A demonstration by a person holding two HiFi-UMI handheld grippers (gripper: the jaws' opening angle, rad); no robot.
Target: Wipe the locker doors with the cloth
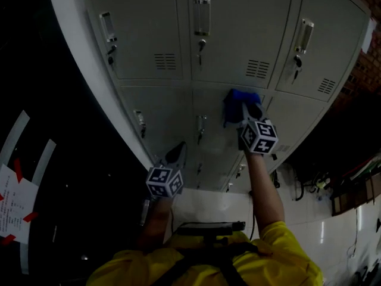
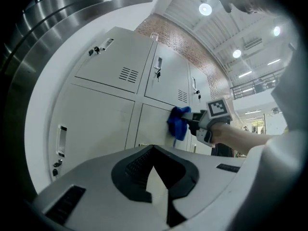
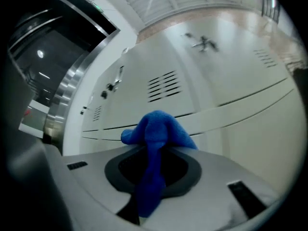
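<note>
Right now the right tongs (image 1: pixel 244 111) are clamped on a blue cloth (image 1: pixel 239 100). Their 2 jaws are closed on a bunched fold, and the loose end hangs back between them in the right gripper view. The bulk of the cloth is pressed flat against the middle locker door (image 1: pixel 209 109) of the grey locker bank (image 1: pixel 149 16), at that door's top right corner, just under the seam with the row above. That door's recessed handle (image 1: pixel 201 124) sits left of and below the cloth, apart from it.

The left tongs (image 1: pixel 177 154) are held low and to the left of that door, clear of the metal. Their jaws are together with nothing between them; only a thin sliver of light shows at the tips.

Above that door run 3 upper doors — each has a chrome handle (image 1: pixel 202 16), a hanging key (image 1: pixel 201 45) and a small louvred vent (image 1: pixel 257 69). Yellow sleeves (image 1: pixel 286 249) show at the bottom of the head view.
</note>
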